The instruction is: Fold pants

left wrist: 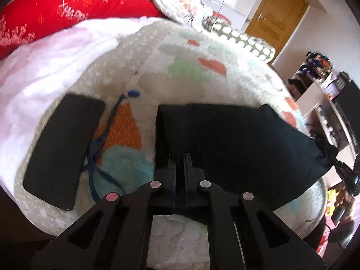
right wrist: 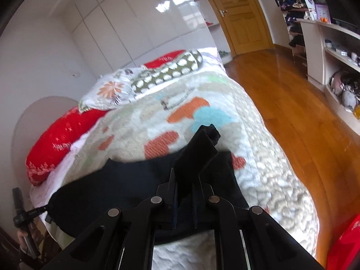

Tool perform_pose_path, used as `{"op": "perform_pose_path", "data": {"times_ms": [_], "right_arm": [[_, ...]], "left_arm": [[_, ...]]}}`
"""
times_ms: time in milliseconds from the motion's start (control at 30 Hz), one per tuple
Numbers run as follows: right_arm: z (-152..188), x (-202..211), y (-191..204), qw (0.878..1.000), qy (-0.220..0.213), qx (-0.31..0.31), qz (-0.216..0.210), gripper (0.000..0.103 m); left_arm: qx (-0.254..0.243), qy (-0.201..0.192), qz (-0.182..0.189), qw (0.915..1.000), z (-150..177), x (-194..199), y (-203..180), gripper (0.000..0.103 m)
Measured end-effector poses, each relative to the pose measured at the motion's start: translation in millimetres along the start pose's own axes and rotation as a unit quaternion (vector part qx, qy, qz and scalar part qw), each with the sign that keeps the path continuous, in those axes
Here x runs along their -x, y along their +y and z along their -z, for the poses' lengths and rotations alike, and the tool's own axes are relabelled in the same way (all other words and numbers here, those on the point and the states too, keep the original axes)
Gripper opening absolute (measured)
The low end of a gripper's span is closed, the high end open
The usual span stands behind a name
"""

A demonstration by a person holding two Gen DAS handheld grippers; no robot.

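The black pants [left wrist: 236, 141] lie across the patterned quilt [left wrist: 180, 72] near the bed's near edge. My left gripper [left wrist: 180, 157] is shut on the pants' near left edge, fabric pinched between its fingers. In the right wrist view the pants [right wrist: 126, 191] spread to the left, and my right gripper [right wrist: 185, 180] is shut on a raised bunch of black cloth [right wrist: 200, 148] that stands up above the quilt [right wrist: 258, 157]. The right gripper also shows at the right edge of the left wrist view [left wrist: 346, 173], holding the pants' far corner.
A flat black rectangular object [left wrist: 65, 148] and a blue cord [left wrist: 101, 139] lie on the quilt left of the pants. Red pillow [left wrist: 67, 11], white blanket [left wrist: 45, 72], patterned pillows [right wrist: 166, 72] at the head. Wood floor [right wrist: 292, 103], shelves [right wrist: 337, 51] and door [right wrist: 238, 11] to the right.
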State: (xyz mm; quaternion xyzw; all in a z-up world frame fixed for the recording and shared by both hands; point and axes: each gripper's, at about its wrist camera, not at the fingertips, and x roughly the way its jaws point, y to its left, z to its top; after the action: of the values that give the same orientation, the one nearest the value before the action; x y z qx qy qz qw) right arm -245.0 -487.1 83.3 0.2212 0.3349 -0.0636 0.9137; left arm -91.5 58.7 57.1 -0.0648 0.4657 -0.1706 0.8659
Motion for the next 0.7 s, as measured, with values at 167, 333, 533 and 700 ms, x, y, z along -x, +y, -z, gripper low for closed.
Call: {"op": "perform_pose_path", "data": {"times_ms": [167,333,533,700], "right_arm": [[23,-25,-15,0.998,0.054,-0.002,0.042,0.011],[4,24,-16,0.997,-0.001,-0.005,0.081,0.022],[-15,27,32,0.997,-0.023,0.052,0.045,0.023],[-7,-39,113,0.992,0.024,0.119,-0.039,0.023]], "left_arm": [[0.007,-0.001,-0.007,1.0,3,-4,-1,0.005],[-0.003,-0.019,-0.032,0.9993,0,21,-2,0.006],[-0.033,-0.049,-0.036,0.9976,-6,42,-23,0.024],[-0.06,-0.061,-0.035,0.9957,-11,27,-56,0.043]]}}
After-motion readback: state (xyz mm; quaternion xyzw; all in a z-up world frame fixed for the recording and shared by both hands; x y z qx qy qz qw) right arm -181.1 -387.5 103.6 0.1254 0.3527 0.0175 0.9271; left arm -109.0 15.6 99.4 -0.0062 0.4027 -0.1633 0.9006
